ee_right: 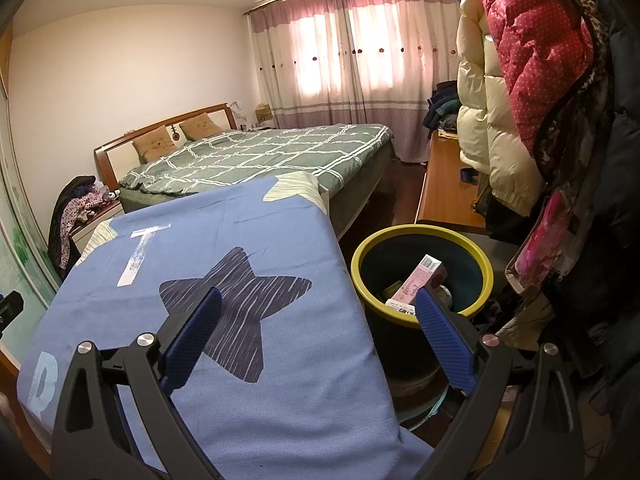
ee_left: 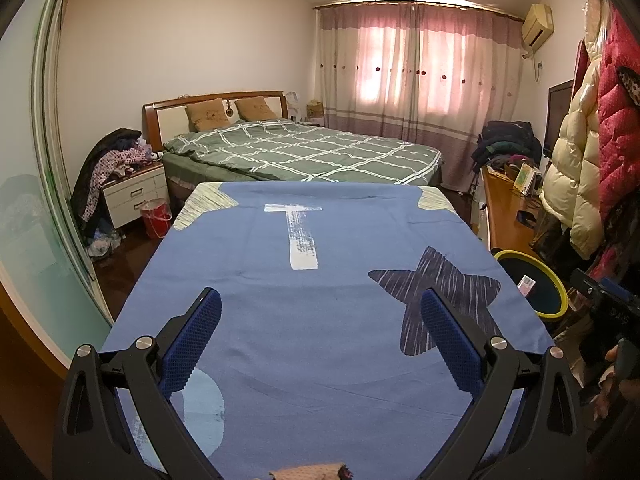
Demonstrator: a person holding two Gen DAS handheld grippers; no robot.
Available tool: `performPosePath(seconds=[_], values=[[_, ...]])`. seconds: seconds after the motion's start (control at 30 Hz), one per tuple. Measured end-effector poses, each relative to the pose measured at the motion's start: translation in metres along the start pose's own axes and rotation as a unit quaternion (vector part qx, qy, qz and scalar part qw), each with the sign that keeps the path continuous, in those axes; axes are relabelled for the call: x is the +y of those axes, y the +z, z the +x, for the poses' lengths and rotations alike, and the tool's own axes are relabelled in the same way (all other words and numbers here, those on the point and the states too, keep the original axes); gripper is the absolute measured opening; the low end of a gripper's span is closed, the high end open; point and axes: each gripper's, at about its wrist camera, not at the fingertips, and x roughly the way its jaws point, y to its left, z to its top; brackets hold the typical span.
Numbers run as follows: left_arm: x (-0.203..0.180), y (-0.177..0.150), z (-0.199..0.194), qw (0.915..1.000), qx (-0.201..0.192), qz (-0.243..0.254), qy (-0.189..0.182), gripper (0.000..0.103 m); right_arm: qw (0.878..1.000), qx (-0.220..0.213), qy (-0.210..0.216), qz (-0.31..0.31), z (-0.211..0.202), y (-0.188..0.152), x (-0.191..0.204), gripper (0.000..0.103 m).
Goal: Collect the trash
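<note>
Blue cloth (ee_left: 320,320) (smooth weave) beneath both empty, spread grippers: left (ee_left: 320,334), right (ee_right: 318,334).

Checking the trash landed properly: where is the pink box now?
In the right wrist view, the pink box leans inside the yellow-rimmed bin, right of the blue-covered table.

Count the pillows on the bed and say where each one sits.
2. Both brown pillows lean against the headboard of the bed: one on the left, one to its right. Any others under the green quilt would be hidden.
</note>
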Motion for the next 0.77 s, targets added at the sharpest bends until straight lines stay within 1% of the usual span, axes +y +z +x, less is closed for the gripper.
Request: performPosePath(seconds=[0.33, 0.43, 0.53, 0.6, 0.63, 0.7, 0.77], values=[[-0.001, -0.001, 0.005, 1.0, 0.002, 0.004, 0.003, 0.098, 1.0, 0.004, 0.001, 0.0, 0.001, -0.005, 0.004, 0.092], [-0.001, -0.002, 0.005, 1.0, -0.003, 0.003, -0.003, 0.098, 1.0, 0.006, 0.001, -0.002, 0.003, -0.005, 0.004, 0.092], [0.002, 0.0, 0.013, 1.0, 0.005, 0.001, -0.006, 0.098, 1.0, 0.015, 0.011, -0.005, 0.012, -0.002, 0.005, 0.093], [0.006, 0.005, 0.026, 0.9998, 0.017, -0.003, -0.006, 0.098, 0.999, 0.026, 0.029, -0.005, 0.025, 0.004, 0.006, 0.096], [0.009, 0.009, 0.038, 0.9997, 0.024, -0.002, -0.004, 0.098, 0.999, 0.035, 0.038, -0.008, 0.034, 0.007, 0.009, 0.096], [0.015, 0.015, 0.064, 0.9992, 0.039, -0.001, 0.01, 0.098, 0.996, 0.056, 0.061, -0.018, 0.057, 0.017, 0.019, 0.096], [0.026, 0.022, 0.097, 0.998, 0.058, -0.011, 0.021, 0.098, 0.994, 0.079, 0.063, -0.034, 0.085, 0.026, 0.034, 0.096]])
